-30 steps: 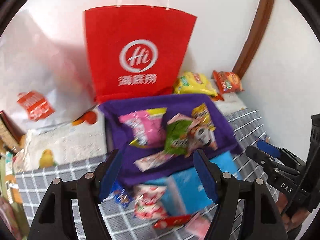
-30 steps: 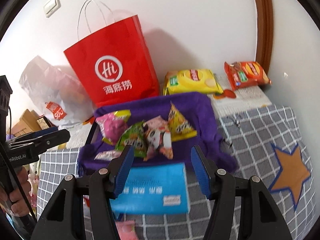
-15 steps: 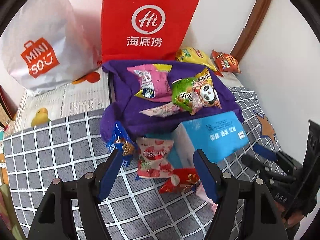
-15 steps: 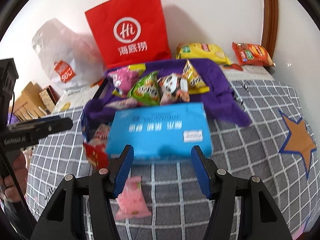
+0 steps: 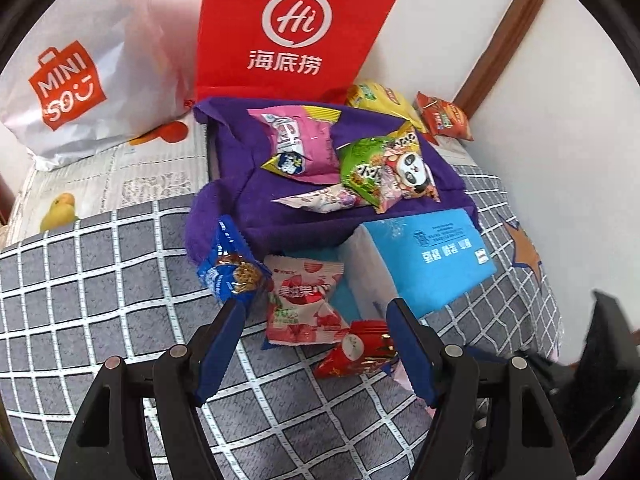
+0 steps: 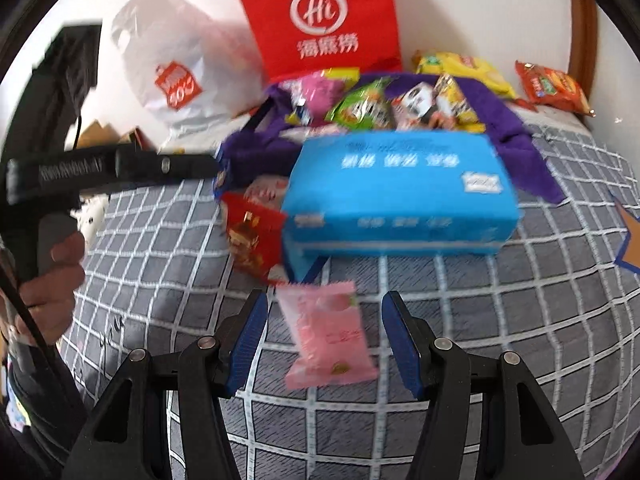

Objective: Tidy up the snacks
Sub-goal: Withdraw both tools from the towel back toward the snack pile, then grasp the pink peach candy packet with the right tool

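Several snack packets lie in a purple cloth-lined basket (image 5: 280,216) at the back of a grey checked bedspread. In front of it, in the left wrist view, lie a blue cookie packet (image 5: 230,268), a pink-and-white strawberry packet (image 5: 300,304) and a red packet (image 5: 360,354). My left gripper (image 5: 316,322) hovers open over the strawberry and red packets, touching neither. In the right wrist view a pink packet (image 6: 326,334) lies flat on the bedspread between the blue pads of my open right gripper (image 6: 326,320). The pads stand clear of it on both sides.
A blue tissue box (image 6: 400,196) lies in front of the basket. A red paper bag (image 5: 296,28) and a white plastic bag (image 5: 76,76) stand against the wall. Yellow (image 6: 464,70) and orange (image 6: 552,86) chip bags lie at the back right. A hand (image 6: 56,280) holds the left gripper's handle.
Both grippers have sunk toward the bedspread and tipped down. The loose packets have come between the left fingers, and the pink packet between the right fingers. Neither opening has changed.
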A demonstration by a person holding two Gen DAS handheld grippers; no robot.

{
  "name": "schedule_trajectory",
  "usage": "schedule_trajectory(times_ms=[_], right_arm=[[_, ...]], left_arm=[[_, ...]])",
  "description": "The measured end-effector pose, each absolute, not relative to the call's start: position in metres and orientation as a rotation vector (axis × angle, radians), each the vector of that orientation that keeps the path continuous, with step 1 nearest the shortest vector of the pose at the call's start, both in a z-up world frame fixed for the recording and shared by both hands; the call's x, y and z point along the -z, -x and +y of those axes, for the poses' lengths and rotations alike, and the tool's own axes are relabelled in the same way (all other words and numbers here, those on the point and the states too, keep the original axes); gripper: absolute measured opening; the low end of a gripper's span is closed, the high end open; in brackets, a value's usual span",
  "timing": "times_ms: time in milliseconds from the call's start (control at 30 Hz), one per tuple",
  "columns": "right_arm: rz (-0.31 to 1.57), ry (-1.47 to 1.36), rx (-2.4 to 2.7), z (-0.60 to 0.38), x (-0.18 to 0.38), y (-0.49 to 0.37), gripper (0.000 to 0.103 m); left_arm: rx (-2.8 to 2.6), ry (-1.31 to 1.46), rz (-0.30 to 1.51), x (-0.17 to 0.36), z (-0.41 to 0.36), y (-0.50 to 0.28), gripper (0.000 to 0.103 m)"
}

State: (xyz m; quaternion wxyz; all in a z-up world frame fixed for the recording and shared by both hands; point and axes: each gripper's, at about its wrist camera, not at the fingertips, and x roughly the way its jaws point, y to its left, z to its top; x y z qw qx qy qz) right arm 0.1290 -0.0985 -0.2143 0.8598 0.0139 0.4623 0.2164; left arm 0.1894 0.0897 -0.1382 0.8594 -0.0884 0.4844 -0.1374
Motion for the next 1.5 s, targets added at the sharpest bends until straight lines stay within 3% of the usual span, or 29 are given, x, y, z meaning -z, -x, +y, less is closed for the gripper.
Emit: schedule_trajectory(times_ms=[200,267,767,1200,1400,1500], right_arm=[[0.964,0.082,-0.415,-0.084,0.240,-0.117,0.059],[0.949,0.116,-0.395,-0.084,0.241,-0.113,0.050],[0.885,0.030,-0.229,-0.170,0.228,-0.136,0.050],[0.897,-0.007,-0.204,-0.169,0.242,-0.155,0.050],[0.883,0.024,-0.198,-0.167,0.243,-0.153,0.050],[0.877,0.027,-0.197,-0.166,0.244,-0.152,0.051]], left_arm=[[0.342,0.196,1.008,0.143,0.084,-0.191,0.071],[0.357,0.202,1.008,0.146,0.083,-0.192,0.071],[0.483,0.252,1.020,0.159,0.070,-0.184,0.071],[0.477,0.218,1.054,0.170,0.054,-0.183,0.071],[0.465,0.188,1.041,0.171,0.048,-0.181,0.069],[0.461,0.181,1.027,0.169,0.048,-0.181,0.063]])
